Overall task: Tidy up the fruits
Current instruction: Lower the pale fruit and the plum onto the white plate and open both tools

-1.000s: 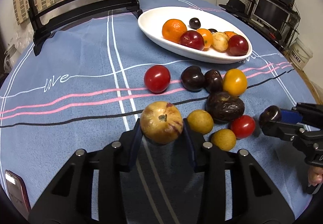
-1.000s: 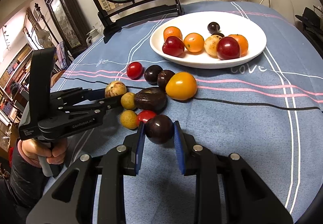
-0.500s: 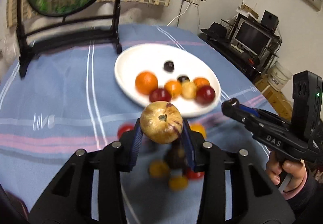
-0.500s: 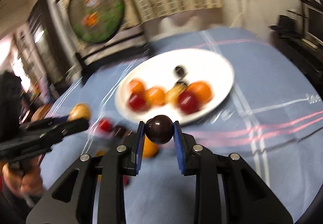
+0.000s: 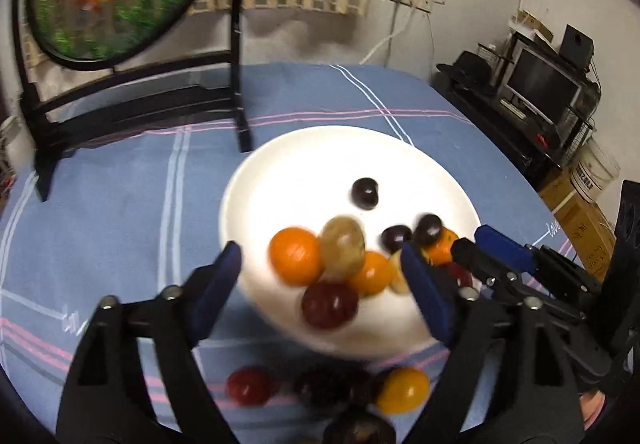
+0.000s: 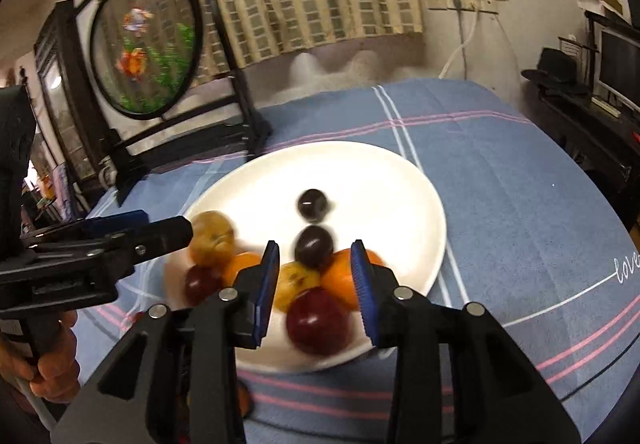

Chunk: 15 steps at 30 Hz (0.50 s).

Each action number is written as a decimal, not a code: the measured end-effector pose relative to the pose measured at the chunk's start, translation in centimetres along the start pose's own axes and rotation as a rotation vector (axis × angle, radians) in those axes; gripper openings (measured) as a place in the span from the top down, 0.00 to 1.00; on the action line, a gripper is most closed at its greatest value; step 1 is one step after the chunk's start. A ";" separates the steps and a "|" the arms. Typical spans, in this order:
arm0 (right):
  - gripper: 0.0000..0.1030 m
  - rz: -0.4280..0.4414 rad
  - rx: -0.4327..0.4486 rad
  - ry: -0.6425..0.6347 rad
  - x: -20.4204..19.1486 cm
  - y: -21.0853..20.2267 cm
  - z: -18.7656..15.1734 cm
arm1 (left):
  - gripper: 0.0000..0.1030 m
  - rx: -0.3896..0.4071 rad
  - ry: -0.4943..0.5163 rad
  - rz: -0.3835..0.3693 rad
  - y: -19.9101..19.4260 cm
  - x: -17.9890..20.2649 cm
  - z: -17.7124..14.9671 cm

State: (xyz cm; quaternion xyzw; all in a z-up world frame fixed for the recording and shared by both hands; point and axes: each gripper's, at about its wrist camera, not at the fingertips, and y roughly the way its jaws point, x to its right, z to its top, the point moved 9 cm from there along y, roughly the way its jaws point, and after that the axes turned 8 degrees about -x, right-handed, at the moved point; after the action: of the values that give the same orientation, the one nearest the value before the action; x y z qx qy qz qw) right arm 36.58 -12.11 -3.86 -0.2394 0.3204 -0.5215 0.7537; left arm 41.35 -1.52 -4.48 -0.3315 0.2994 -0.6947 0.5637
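My left tongs (image 5: 320, 284) stand wide, the jaws having just been opening, and nothing is between them now. A second ago they clamped the speckled yellow fruit (image 5: 343, 247) low over the cloth; now it lies blurred on the white plate (image 5: 280, 180), against the orange (image 5: 296, 262) and above the red plum (image 5: 330, 304). My right tongs (image 6: 316, 280) have also just been opening, to a narrow gap, and the dark plum (image 6: 314, 246) they gripped earlier sits beyond the blue pads, on the pile on the plate, no longer pinched. Both tools were down by the loose fruit on the blue tablecloth (image 5: 120, 204) before; now both hang over the near edge of the plate, tipped downward, each showing at the edge of the other's view.

Nearest me on the cloth, in front of the plate, a red tomato (image 5: 250, 384), some dark fruits and a yellow tomato (image 5: 402, 390) are left. Farther up the plate a second dark plum (image 6: 312, 205) lies alone. Behind the plate stands the black-framed round screen (image 6: 146, 44) with its painted goldfish.
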 end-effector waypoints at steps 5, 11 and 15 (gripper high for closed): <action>0.64 0.113 -0.077 0.000 -3.1 -1.9 -3.1 | 0.05 0.037 -0.027 0.062 -4.2 -2.4 -4.6; 0.64 0.198 -0.196 -0.089 -7.0 -3.1 -8.9 | 0.05 0.023 -0.102 0.120 -4.9 -6.4 -10.6; 0.64 0.201 -0.254 -0.173 -8.9 -3.1 -11.1 | 0.05 0.013 -0.195 0.090 -5.4 -8.4 -11.1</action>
State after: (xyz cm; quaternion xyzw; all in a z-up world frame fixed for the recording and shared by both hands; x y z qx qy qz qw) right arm 24.25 -5.12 -7.17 -0.3434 0.3398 -0.3763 0.7905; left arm 30.58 8.18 -7.90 -0.3803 0.2532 -0.6350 0.6229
